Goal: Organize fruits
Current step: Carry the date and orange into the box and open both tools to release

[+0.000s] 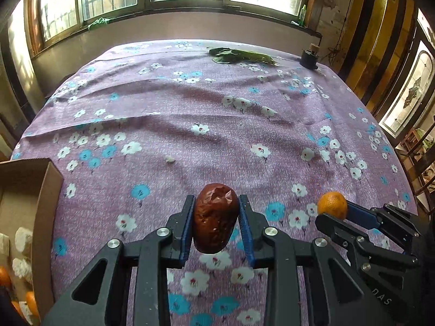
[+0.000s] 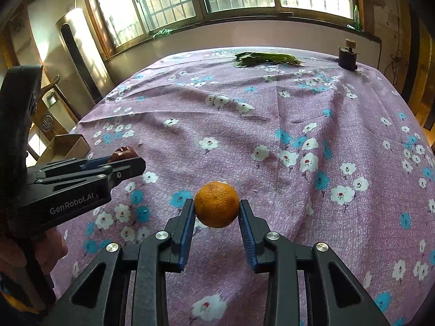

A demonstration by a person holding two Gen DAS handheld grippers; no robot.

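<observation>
Left claw is clamped on one wrinkled red date, blue pads pressing both flanks, long axis along the fingers. The date hangs clear above the bench, so it looks lifted for carrying, not resting. Right claw is clamped on one small orange, pinched at its widest part near the fingertips, also off the cloth. That tip grip probably keeps the round fruit from rolling out. Both claws point down at a slant, side by side and near each other; each shows in the other's view.

Cardboard box sits at the bench's left edge, just beside the left claw. Inside, a few orange fruits and some white foam pieces show, partly cut off by the frame, so no exact count is possible. Likely it is the sorting target, which would explain one fruit in each claw: two go in one trip.

Counts: two claws, one date, one held orange, one box. No other loose fruit is visible on the cloth, only a small white crumb. Far side holds one bunch of green leaves and one dark jar with a cork top, well apart from the work. A hand grips the left claw's handle in the right wrist view.

Task seems near its end, judging by the cloth.
</observation>
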